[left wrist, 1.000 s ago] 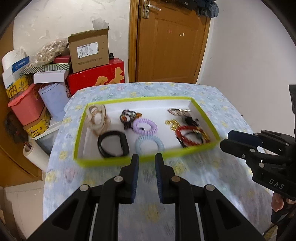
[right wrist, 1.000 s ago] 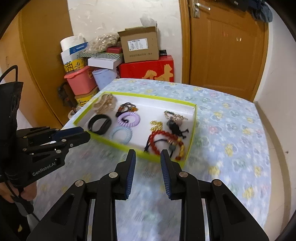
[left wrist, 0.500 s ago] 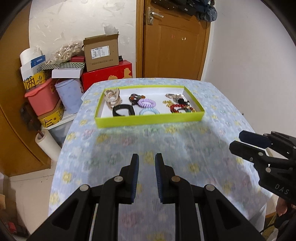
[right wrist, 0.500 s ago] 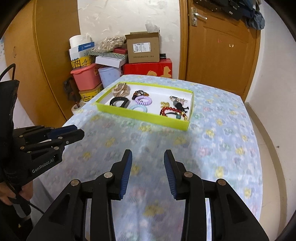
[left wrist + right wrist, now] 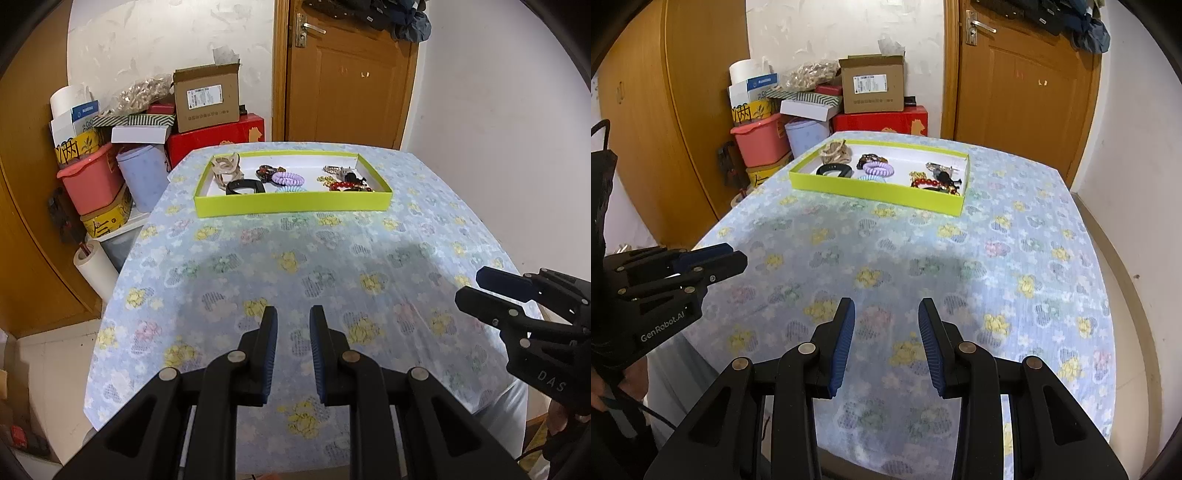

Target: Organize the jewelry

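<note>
Holding my left gripper (image 5: 293, 349) and right gripper (image 5: 886, 341) above the near end of the flowered tablecloth (image 5: 314, 258), both well short of the green tray (image 5: 291, 203), I have each pair of jaws apart and empty, the right wider. Inside the tray lie a black band (image 5: 243, 187), a purple coil hair tie (image 5: 289, 179), red beads (image 5: 925, 182) and a beige clip (image 5: 226, 168).
</note>
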The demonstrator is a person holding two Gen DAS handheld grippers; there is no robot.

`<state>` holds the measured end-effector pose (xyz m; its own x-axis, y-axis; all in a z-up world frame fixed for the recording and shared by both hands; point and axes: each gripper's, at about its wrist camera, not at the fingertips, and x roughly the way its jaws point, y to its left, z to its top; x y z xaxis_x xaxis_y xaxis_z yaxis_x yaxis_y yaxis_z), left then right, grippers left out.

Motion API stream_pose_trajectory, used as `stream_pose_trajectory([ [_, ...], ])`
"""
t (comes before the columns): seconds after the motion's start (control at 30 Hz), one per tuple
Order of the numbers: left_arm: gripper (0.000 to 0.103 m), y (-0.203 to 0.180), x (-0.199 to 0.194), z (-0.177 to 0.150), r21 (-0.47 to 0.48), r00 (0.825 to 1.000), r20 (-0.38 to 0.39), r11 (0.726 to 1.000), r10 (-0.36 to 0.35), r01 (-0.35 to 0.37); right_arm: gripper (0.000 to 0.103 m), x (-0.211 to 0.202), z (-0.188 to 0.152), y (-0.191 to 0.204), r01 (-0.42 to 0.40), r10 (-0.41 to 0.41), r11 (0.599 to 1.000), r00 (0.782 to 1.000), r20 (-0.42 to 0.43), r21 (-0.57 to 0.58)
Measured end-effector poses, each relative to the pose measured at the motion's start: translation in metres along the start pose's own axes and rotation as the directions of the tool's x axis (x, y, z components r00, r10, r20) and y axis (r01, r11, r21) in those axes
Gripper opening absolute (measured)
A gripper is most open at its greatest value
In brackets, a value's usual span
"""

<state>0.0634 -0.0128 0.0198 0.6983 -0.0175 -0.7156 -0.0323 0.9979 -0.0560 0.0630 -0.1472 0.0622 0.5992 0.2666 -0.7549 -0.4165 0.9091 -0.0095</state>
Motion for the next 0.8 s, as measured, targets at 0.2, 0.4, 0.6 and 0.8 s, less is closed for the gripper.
stream_pose_trajectory([
  [0.2,0.019,0.0,0.009,0.0,-0.008,1.0,-0.02,1.0,-0.007,0.007,0.037,0.006,0.001,-0.002,0.009,-0.009,1.0,1.0,-0.009,0.004],
  [0.4,0.019,0.003,0.017,0.001,-0.018,0.999,-0.033,1.0,-0.003,0.003,0.037,0.014,0.003,-0.004,0.009,-0.009,1.0,1.0,-0.02,0.006],
  [0.6,0.019,0.004,0.023,0.001,-0.015,0.999,-0.046,1.0,0.009,-0.009,0.037,0.018,0.004,-0.003,0.007,-0.007,1.0,1.0,-0.027,0.002],
  [0.8,0.019,0.002,0.028,0.001,-0.009,0.998,-0.055,1.0,0.005,-0.006,0.037,0.022,0.005,-0.004,0.006,-0.006,1.0,0.999,-0.033,0.005],
])
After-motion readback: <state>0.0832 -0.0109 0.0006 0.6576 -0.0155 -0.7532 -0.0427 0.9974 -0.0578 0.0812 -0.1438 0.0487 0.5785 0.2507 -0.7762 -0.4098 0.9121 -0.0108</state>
